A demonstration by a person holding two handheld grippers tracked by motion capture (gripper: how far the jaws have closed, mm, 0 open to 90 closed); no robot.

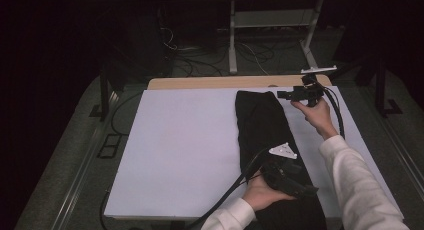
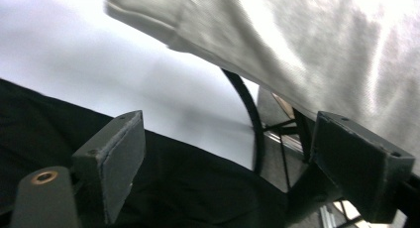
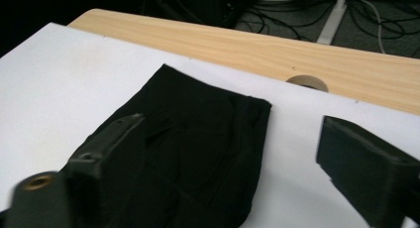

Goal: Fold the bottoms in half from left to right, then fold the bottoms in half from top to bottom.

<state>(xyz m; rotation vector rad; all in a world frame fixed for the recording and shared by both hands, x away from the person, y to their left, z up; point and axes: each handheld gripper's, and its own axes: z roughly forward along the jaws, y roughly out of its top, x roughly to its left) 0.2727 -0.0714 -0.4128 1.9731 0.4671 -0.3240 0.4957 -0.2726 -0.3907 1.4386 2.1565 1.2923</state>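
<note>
The black folded garment is laid lengthwise on the white tabletop, from right of centre down to the bottom edge of the high view. Both ends are flanked: right tool at the top, left tool at the bottom, each wide and empty.

The left two-thirds of the white sheet is left bare, right out to its left and near edges. The right side is taken up lengthwise by the folded black garment. Only a narrow white strip is left along the right edge, crossed by the white sleeve.
</note>
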